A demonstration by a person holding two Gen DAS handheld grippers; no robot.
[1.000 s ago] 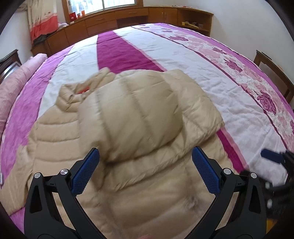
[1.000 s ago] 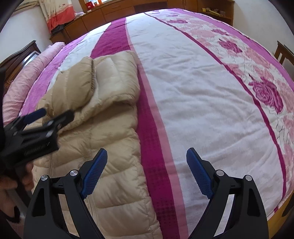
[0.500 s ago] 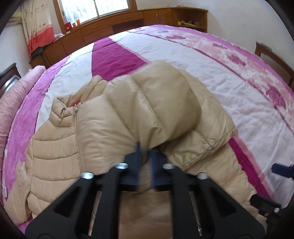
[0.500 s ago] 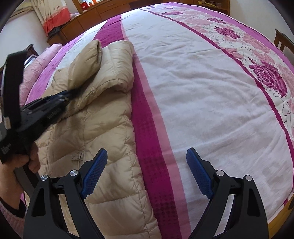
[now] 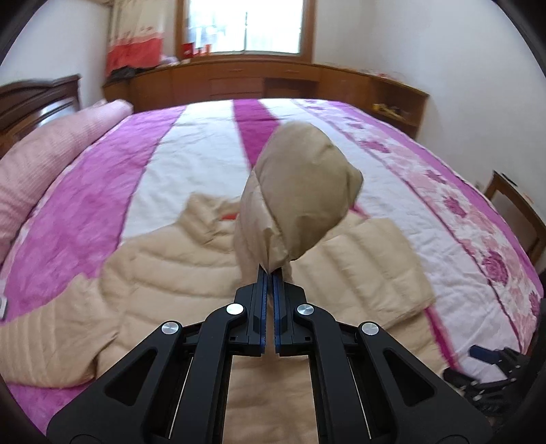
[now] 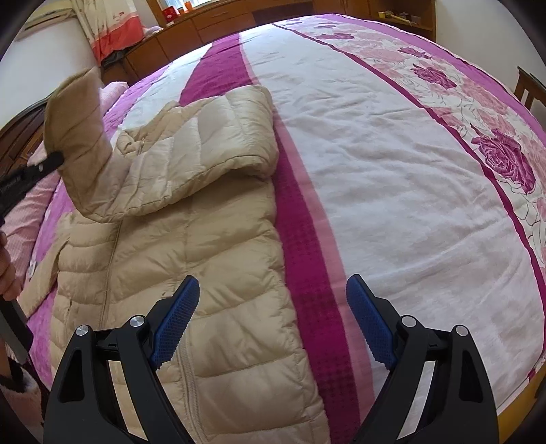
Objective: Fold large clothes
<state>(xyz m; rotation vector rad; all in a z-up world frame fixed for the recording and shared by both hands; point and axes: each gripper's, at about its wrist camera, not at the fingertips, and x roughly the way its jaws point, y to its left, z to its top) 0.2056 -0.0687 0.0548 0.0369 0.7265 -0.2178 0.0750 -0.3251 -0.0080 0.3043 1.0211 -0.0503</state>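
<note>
This is a bedroom in a home. A wide bed (image 5: 191, 150) fills most of the room, covered by a quilt striped in magenta and white with a rose-printed border, and a pink pillow (image 5: 51, 153) lies against a dark wooden headboard (image 5: 41, 99). Along the far wall a run of low wooden cabinets (image 5: 259, 82) sits under a bright window (image 5: 244, 25) with a floral curtain (image 5: 133, 41) beside it.

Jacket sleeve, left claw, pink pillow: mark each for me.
jacket sleeve (image 5: 300, 191), left wrist view, on the lifted puffy end.
left claw (image 5: 269, 273), left wrist view, between the fingertips pinching the sleeve.
pink pillow (image 5: 51, 153), left wrist view, on its top.
</note>
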